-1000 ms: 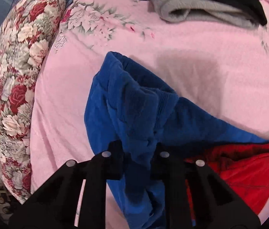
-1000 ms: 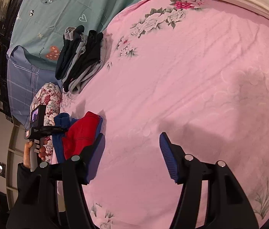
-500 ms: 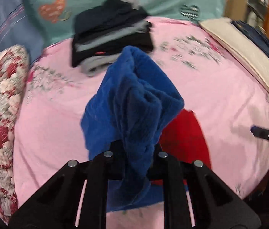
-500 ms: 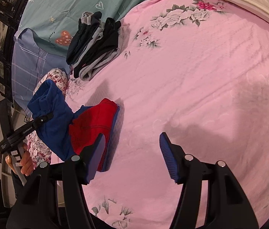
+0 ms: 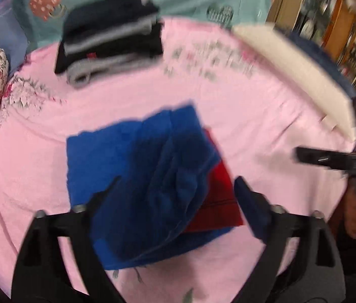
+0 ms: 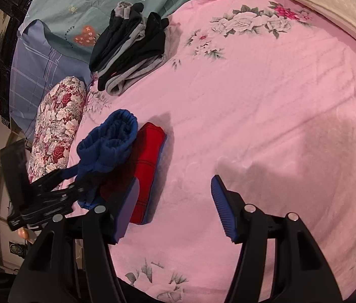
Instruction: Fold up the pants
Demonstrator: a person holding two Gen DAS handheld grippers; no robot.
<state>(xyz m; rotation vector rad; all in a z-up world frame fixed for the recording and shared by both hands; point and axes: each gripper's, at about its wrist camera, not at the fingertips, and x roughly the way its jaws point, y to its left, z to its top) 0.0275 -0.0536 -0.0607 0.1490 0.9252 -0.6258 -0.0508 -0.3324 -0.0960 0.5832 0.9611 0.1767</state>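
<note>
Lying between spread left fingers, blue-red pants

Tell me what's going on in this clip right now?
A person is folding blue and red pants on a pink bedsheet. The left gripper stands open over the blue half, laid across the red part. The right gripper hovers open beside them, empty. A stack of dark folded clothes sits near the headboard end.
</note>
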